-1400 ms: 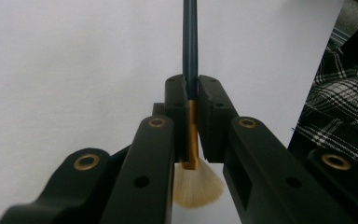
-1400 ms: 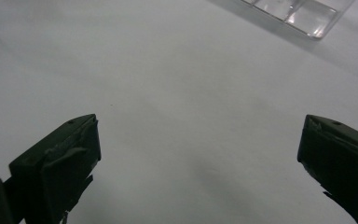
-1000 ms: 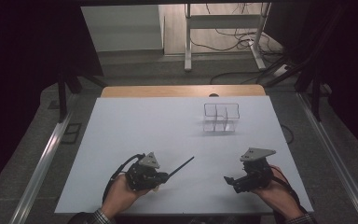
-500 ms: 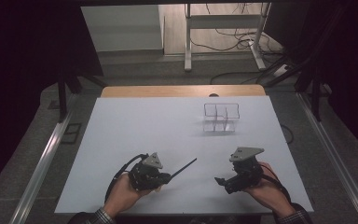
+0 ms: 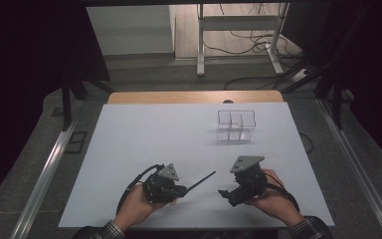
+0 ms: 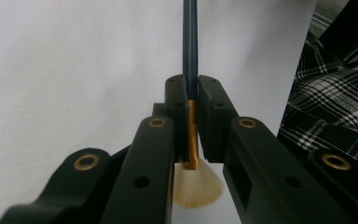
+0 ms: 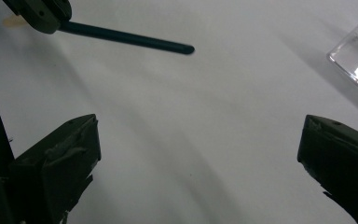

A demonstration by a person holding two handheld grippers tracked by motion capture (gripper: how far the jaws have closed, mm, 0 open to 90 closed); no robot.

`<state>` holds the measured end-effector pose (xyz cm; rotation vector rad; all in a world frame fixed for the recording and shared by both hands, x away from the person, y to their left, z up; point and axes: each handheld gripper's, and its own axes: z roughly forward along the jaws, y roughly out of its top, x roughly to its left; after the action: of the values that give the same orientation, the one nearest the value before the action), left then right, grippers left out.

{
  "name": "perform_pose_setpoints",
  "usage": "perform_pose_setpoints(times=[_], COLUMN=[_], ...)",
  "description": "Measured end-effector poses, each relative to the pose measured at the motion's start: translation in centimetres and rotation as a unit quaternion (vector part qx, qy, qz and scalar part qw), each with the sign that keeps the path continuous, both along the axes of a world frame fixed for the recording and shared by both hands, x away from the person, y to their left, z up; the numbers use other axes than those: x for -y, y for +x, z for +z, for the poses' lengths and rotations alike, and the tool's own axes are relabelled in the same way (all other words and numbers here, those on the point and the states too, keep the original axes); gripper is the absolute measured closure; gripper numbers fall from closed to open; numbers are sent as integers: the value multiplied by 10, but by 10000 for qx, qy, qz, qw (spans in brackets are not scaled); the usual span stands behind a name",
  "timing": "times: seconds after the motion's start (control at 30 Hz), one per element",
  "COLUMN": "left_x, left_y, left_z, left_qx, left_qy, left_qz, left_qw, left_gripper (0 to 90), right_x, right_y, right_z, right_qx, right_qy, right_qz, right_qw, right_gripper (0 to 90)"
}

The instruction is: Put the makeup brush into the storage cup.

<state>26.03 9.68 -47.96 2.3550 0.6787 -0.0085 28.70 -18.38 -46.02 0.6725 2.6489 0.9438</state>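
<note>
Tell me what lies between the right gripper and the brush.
Nothing: in the high view, only bare white table separates the right gripper from the brush tip. The right gripper view shows the same bare stretch.

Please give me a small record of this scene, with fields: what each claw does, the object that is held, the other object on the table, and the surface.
left claw: shut on the brush, gripping at the gold ferrule
held object: brush with dark handle pointing away from the hand, pale fan bristles behind the jaws
right claw: open, nothing between the jaws, facing toward the brush handle
other object: clear divided container, far right part of the table, apart from both claws
surface: white table
</note>
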Motion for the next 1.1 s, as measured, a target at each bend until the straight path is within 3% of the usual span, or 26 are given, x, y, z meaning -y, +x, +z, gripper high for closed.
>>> perform_pose_setpoints(times=[0.53,1.1], left_x=[7,8], left_y=[0,1], left_z=[1,3], left_qx=[14,-4], left_qy=[55,59], left_qz=[-174,-180], left_qw=[9998,9998], left_gripper=[838,838], right_x=[-37,-64], right_y=[6,7], right_z=[1,-4], right_qx=[129,175], right_qy=[-304,-687], right_qz=[486,1107], right_qw=[9983,9913], right_gripper=[31,162])
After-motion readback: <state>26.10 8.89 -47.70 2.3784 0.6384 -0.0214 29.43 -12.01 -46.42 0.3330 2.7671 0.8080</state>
